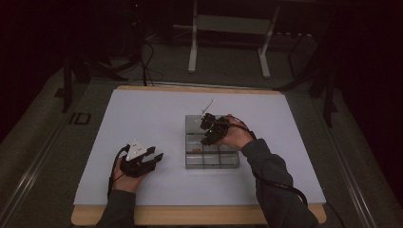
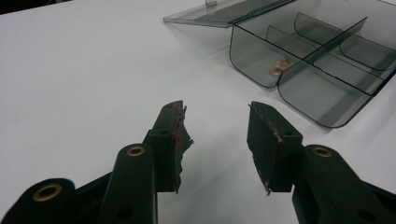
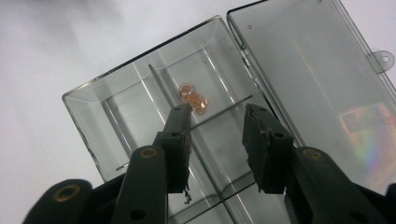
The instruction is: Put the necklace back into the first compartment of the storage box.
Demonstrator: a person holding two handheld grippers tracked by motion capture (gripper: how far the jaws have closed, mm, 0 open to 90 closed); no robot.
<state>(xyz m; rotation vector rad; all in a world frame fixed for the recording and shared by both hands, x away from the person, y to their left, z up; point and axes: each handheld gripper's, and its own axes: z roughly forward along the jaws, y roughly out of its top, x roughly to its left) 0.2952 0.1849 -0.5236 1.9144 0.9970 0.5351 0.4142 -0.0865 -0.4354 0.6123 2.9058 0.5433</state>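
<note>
Room dark; white sheet point(image 1: 142, 123) covers wooden table point(image 1: 199, 216).

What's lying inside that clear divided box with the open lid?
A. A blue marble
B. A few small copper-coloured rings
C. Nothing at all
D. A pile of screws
B: a small cluster of copper-coloured rings lies in one compartment of the clear box, just beyond the open right tongs.
</note>
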